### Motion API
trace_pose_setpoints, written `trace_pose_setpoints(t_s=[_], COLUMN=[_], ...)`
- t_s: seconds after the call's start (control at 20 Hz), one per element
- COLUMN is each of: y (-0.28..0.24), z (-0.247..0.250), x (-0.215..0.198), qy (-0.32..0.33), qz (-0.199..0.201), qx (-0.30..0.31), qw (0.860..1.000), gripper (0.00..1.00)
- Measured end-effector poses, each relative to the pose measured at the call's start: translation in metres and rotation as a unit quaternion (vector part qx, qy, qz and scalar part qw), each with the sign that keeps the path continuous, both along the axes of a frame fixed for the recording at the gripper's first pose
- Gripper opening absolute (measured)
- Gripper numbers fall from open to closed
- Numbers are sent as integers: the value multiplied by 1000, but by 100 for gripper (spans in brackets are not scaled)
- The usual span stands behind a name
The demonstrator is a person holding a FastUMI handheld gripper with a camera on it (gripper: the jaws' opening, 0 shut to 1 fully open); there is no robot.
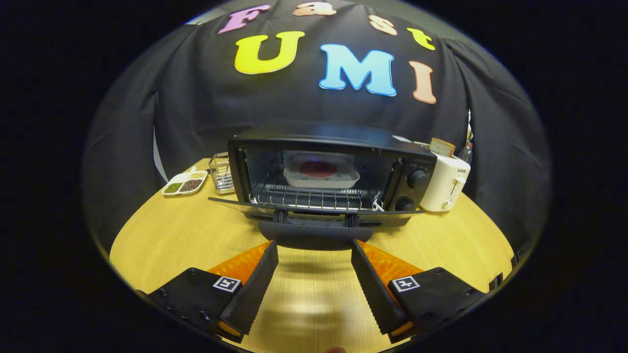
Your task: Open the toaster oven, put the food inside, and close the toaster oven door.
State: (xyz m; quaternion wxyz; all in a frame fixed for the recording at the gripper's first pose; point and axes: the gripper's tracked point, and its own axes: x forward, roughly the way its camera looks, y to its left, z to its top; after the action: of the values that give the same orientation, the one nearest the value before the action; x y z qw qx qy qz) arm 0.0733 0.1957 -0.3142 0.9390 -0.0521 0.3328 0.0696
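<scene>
A black toaster oven stands on the wooden table with its door folded down flat toward me. Inside, on the wire rack, sits a white tray holding something red and round. The door's handle juts out just ahead of my fingertips. My gripper is open, with one finger at each side of the handle and bare table between them. Nothing is held.
A white pop-up toaster with a slice of bread stands right of the oven. Left of the oven are a wire basket and a divided white dish of grains. Black cloth walls the table behind.
</scene>
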Motion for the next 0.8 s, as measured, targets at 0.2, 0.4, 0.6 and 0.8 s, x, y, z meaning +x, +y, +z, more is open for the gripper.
trace_pose_setpoints(t_s=[0.2,0.4,0.6,0.8], y=[-6,-9,-26,-53], z=[19,53,79,101], x=[55,87,70,36], qy=[-54,-114,-128,-149], qz=[9,26,24,18], qx=[-28,-21,-6,-7], qw=[998,993,991,989], gripper=[96,97,97,98])
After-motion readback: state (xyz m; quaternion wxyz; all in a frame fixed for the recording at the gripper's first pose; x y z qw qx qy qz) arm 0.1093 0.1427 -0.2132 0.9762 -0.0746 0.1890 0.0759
